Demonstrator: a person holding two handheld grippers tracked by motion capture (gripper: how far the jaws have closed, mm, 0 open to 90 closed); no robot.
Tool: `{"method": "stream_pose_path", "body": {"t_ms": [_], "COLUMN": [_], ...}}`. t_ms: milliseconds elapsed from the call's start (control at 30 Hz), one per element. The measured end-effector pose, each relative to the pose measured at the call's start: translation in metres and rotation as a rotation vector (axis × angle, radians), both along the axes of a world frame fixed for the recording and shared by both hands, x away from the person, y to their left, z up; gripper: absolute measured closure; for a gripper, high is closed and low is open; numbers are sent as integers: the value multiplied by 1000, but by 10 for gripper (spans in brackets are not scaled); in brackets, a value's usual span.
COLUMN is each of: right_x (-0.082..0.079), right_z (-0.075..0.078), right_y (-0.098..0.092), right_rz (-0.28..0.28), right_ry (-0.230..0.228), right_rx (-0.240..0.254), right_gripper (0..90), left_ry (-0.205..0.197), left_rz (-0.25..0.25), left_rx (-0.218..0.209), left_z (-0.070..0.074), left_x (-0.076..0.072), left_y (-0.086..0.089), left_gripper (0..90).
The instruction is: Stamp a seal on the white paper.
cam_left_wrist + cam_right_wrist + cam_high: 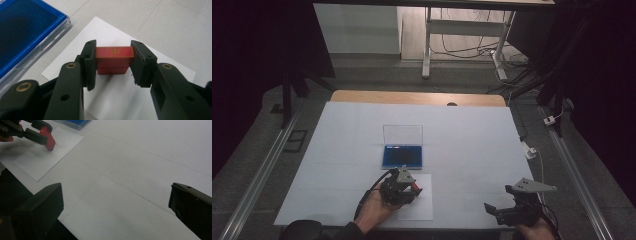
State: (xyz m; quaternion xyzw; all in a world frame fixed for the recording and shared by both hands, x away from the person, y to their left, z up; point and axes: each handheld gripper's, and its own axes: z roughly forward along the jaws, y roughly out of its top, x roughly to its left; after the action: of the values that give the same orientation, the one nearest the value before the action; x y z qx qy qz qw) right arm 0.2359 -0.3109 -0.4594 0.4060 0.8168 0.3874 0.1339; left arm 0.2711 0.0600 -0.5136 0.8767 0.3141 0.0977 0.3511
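A red stamp block (113, 58) with a gold mark on its top sits between the jaws of my left gripper (113, 50), which is shut on it. In the high view this gripper (411, 188) is over the top left corner of a white paper sheet (419, 205). In the right gripper view the stamp (49, 141) tilts down onto the sheet (37, 162); I cannot tell whether it touches. My right gripper (499, 210) rests low at the front right of the table, open, with nothing between its jaws (116, 202).
A blue ink pad (402, 156) lies in a clear case just behind the sheet, its lid (402, 134) standing upright. A white mat (472, 145) covers the table. A white cable and plug (529, 150) lie at the mat's right edge.
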Motion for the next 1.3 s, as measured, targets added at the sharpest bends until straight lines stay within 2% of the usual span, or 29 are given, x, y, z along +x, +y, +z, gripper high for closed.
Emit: {"method": "stream_pose_path", "body": {"t_ms": [67,300,333,433,467,600,700,767,933,1000,1167,1300], "right_x": [0,0,0,0,0,0,0,0,0,0,0,0], "right_z": [0,0,0,0,0,0,0,0,0,0,0,0], "right_y": [0,0,0,0,0,0,0,0,-1,-1,0,-1], "right_rz": [-1,1,1,2,2,2,2,2,2,3,2,3], "right_ry": [0,1,1,1,1,1,1,1,3,3,1,3], "right_rx": [0,0,-1,-1,0,-1,0,1,3,2,0,2], "right_gripper": [0,0,0,0,0,0,0,0,0,0,0,0], "left_ry": [1,-61,-62,-18,-17,-22,-5,-26,-65,-57,-44,-49], "left_rz": [2,15,15,19,20,-9,-34,-40,-39,-31,-31,-29], "left_rx": [-9,29,27,-19,-23,-6,3,27,-32,-55,-62,-75], "left_z": [-1,-1,-2,-3,-3,-1,2,4,17,20,22,25], "left_x": [0,-9,-9,-4,-4,-2,3,3,4,5,6,6], "left_y": [1,-5,-5,0,1,1,1,1,8,11,14,14], "left_gripper": [588,589,589,588,588,586,585,584,583,583,583,583]}}
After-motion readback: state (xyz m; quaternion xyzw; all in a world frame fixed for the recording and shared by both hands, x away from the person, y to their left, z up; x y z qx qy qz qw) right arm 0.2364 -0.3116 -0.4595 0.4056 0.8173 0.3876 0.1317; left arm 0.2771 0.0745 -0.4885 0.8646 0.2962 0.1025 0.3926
